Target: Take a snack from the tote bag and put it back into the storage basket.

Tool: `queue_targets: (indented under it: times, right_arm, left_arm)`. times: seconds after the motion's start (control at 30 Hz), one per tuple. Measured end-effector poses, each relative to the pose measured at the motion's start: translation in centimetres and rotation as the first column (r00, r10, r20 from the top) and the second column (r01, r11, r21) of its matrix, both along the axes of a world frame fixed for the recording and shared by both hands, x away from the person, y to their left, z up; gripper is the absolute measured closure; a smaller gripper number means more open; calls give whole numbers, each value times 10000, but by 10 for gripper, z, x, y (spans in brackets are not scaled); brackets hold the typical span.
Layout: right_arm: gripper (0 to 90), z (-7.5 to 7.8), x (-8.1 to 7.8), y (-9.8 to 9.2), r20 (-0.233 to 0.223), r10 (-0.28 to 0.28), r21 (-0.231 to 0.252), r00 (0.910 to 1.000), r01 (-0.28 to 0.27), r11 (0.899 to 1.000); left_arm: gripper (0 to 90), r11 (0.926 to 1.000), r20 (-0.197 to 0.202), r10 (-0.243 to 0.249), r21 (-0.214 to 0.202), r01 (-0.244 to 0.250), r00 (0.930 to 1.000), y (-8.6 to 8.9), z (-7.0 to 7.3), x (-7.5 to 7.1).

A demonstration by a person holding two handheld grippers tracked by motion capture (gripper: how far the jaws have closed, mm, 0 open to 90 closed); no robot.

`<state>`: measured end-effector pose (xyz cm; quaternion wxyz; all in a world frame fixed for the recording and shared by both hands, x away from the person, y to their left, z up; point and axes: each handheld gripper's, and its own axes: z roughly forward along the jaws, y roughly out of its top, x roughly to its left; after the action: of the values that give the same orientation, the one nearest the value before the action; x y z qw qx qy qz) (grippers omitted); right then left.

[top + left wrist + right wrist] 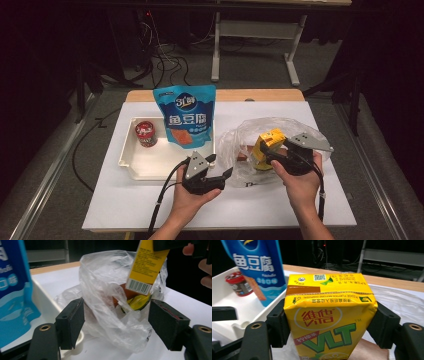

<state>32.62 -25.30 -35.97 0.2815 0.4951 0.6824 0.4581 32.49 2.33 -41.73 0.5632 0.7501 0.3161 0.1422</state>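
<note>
My right gripper (267, 152) is shut on a yellow drink carton (267, 142), which it holds over the mouth of a clear plastic bag (250, 135) on the white table. In the right gripper view both pads press the sides of the yellow carton (328, 317). My left gripper (220, 167) stands open just left of the bag, nothing between its pads. The left gripper view shows the crumpled bag (112, 300) past the open jaws, with the carton (146, 267) hanging above it and something orange-brown inside.
A white tray (131, 150) at the left holds a red can (145, 133) and an upright blue snack pouch (186, 116). The white sheet (260, 200) covers the table up to a wooden strip at the back. Dark floor and cables lie beyond.
</note>
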Motion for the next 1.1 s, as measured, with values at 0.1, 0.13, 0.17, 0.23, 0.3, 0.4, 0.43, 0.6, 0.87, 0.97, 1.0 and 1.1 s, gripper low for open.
queue_targets:
  times: [0.1, 0.13, 0.17, 0.23, 0.3, 0.4, 0.43, 0.6, 0.87, 0.97, 1.0, 1.1]
  right_arm:
    - [298, 1, -2, 4, 17, 174, 17, 9998, -174, 9998]
    - [298, 2, -3, 6, 20, 227, 8, 9997, -227, 9997]
    - [298, 2, -4, 8, 20, 249, 19, 9997, -249, 9997]
    - [299, 3, -5, 11, 36, 329, 33, 9995, -330, 9995]
    - [299, 4, -7, 14, 62, 408, 49, 9991, -409, 9992]
    - [299, 5, -9, 18, 57, 586, 99, 9983, -586, 9982]
    - [299, 6, -10, 20, 37, 644, 162, 9979, -644, 9978]
    - [299, 7, -13, 26, 59, 895, 177, 9960, -896, 9958]
    - [299, 9, -18, 36, 106, 1209, 127, 9926, -1210, 9926]
    - [299, 9, -19, 39, 110, 1325, 114, 9911, -1327, 9911]
    - [299, 8, -19, 40, 108, 1370, 92, 9905, -1371, 9905]
    - [299, 8, -20, 43, 100, 1472, 102, 9891, -1473, 9890]
  left_arm:
    - [297, 9999, 24, -117, 52, 117, 9999, -5, -1, 0]
    - [296, 9999, 28, -146, 45, 145, 9999, -6, -1, -1]
    - [296, 9998, 37, -160, 80, 160, 9999, -7, -2, -1]
    - [297, 9997, 50, -202, 142, 201, 9998, -9, -2, -1]
    - [298, 9996, 93, -213, 160, 212, 9997, -10, -1, -2]
    - [298, 9996, 176, -228, 177, 225, 9996, -13, 1, -1]
    - [299, 9996, 168, -245, 124, 243, 9996, -14, 2, -1]
    - [299, 9991, 204, -414, 65, 413, 9989, -24, 5, -1]
    - [297, 9983, 276, -551, 181, 546, 9981, -36, 7, 0]
    - [298, 9981, 292, -588, 213, 582, 9978, -39, 8, 2]
    - [301, 9981, 294, -582, 210, 576, 9979, -40, 9, 2]
    - [310, 9980, 322, -592, 246, 585, 9977, -43, 10, 3]
